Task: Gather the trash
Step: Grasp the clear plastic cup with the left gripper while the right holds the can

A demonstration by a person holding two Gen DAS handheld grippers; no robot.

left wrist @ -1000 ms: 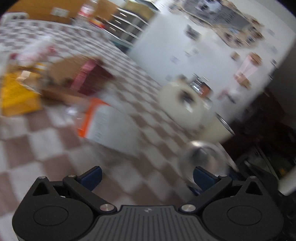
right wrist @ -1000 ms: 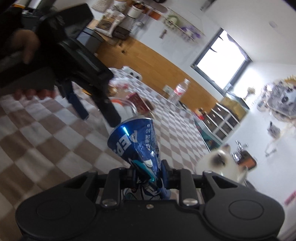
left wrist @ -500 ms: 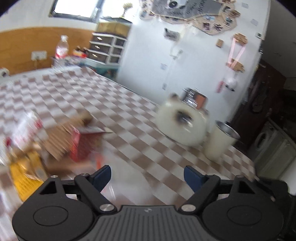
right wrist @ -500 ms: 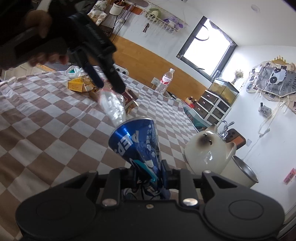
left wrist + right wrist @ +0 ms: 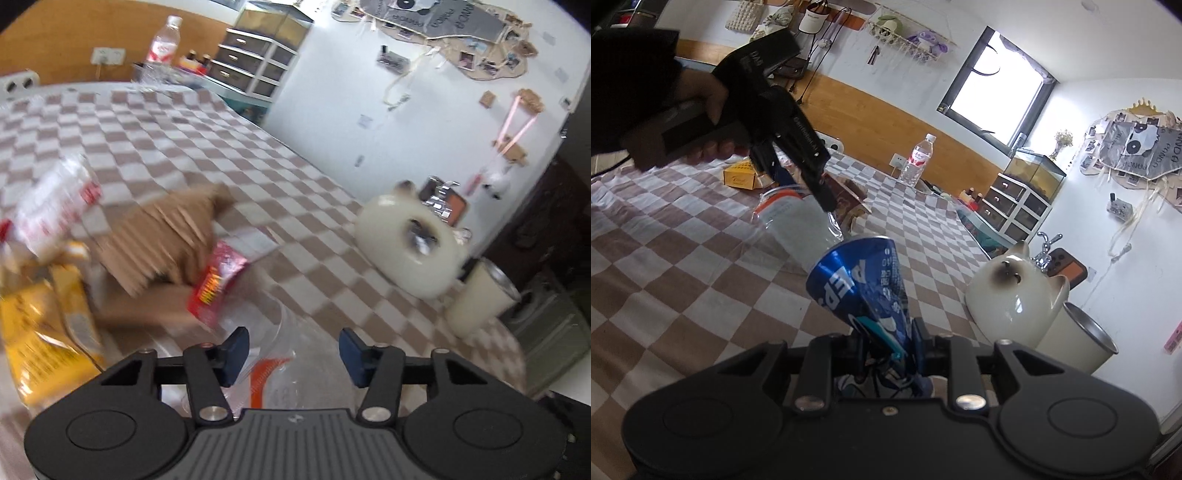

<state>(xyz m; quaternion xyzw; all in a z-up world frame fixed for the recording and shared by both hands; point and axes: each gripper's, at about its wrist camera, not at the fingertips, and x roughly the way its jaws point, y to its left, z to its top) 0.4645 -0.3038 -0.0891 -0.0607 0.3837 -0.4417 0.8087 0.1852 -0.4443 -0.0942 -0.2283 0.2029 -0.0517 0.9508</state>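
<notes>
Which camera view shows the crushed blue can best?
The right wrist view: the blue can sits centre frame, sharp, pinched at its flattened end by the right gripper, its open end toward the table. The left wrist view shows nothing of it.

Left gripper returns over the clear plastic bottle; jaws closing.

The left gripper (image 5: 290, 349) now stands with a narrower gap than in the earlier left wrist pictures, and its jaws are closing with the clear plastic bottle (image 5: 284, 354) between them; half a second ago no bottle showed between the pads. In the right wrist view the person's hand (image 5: 701, 122) and the left gripper (image 5: 812, 192) now sit lower and nearer the checkered tablecloth (image 5: 683, 295) than before, with the fingertips (image 5: 827, 201) at the clear plastic bottle (image 5: 792, 225), which now lies on the cloth instead of hanging above it.
</notes>
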